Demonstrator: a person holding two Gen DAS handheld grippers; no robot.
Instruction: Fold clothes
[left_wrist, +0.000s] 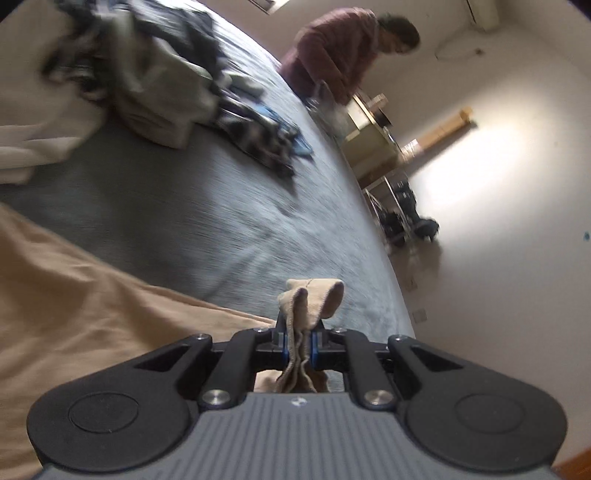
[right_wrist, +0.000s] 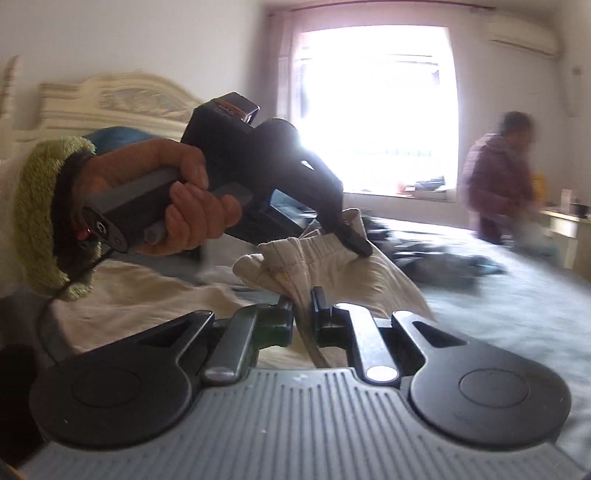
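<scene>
A big bed (left_wrist: 229, 229) with a soft grey-blue cover holds the clothes. A tan cloth (left_wrist: 74, 295) lies spread on the near side. A messy pile of dark and grey clothes (left_wrist: 155, 81) sits farther away. Something white (left_wrist: 33, 140) lies beside the pile.

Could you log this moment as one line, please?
left tool: shut on garment | right tool: shut on garment | lifted over bed

Two grippers: the left gripper (left_wrist: 298, 341) and right gripper (right_wrist: 303, 314); one tan garment (left_wrist: 85, 295) on the bed (left_wrist: 207, 221). One clothes heap (left_wrist: 159, 81) on that bed; one person (left_wrist: 332, 48) beside it.
</scene>
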